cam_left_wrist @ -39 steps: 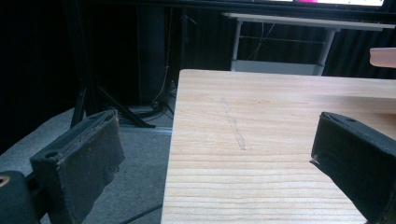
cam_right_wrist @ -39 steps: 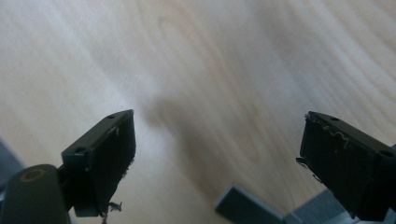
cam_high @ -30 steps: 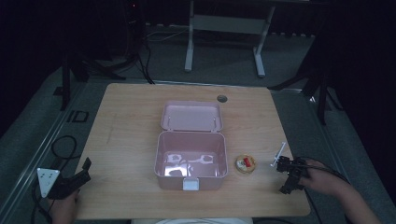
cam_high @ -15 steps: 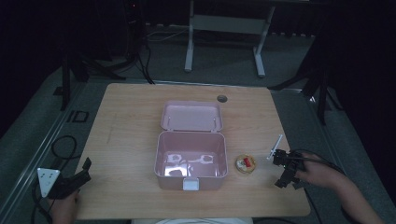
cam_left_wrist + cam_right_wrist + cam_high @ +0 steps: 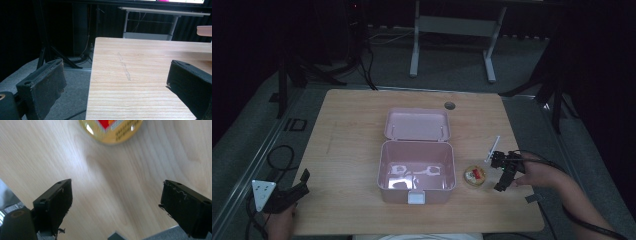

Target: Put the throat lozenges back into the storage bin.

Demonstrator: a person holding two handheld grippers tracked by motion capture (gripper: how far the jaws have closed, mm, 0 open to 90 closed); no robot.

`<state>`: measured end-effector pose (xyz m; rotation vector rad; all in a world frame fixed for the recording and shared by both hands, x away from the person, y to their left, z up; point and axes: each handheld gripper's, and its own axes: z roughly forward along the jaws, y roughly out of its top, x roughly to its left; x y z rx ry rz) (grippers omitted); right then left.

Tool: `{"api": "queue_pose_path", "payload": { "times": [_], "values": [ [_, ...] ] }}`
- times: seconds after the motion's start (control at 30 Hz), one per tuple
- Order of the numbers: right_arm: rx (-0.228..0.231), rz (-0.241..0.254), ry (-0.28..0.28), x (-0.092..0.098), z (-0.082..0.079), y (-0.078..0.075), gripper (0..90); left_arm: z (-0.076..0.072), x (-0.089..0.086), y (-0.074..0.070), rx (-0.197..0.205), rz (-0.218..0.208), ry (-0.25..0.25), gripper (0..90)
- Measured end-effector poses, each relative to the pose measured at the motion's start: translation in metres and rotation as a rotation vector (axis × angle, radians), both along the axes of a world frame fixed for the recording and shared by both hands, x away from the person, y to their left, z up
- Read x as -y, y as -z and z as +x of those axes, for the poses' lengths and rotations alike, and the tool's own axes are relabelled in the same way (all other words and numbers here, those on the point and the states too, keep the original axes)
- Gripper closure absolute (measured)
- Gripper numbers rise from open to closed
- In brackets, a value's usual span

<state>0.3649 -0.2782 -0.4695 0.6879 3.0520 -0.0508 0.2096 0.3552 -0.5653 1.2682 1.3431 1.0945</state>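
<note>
Table (image 5: 352, 145): pale wood with fine straight grain, smooth, a soft satin sheen.
Box (image 5: 416, 192): pink plastic, smooth; its inside floor throws glossy patches of light.
Round tin (image 5: 474, 175): glossy golden lid with a red and white printed label, bright highlights along the rim.
Right tool (image 5: 117, 207): black matt pads (image 5: 58, 202), rough and frayed at the edges.
Left tool (image 5: 117, 85): black matt pads (image 5: 47, 85), coarse-faced.
Floor (image 5: 522, 65): grey, matt, carpet-like.

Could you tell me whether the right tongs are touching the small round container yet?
Apart. The right gripper view shows bare wood between the open right tongs and the round container.
</note>
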Motion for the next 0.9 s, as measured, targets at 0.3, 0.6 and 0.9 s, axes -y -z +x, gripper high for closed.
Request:
{"api": "queue_pose_path", "payload": {
  "times": [0.3,0.6,0.9],
  "values": [
    [-0.026,0.030,-0.013,-0.027,0.015,0.005,10.3,0.000,0.000,0.000,0.002,-0.002,0.004,2.4],
    [-0.039,0.031,-0.033,-0.051,0.025,0.019,10.3,0.000,0.000,0.000,0.003,0.000,0.008,2.4],
    [-0.064,0.016,-0.034,-0.062,0.032,0.038,10.2,0.000,0.000,0.000,0.004,0.000,0.009,2.4]
  ]
}}
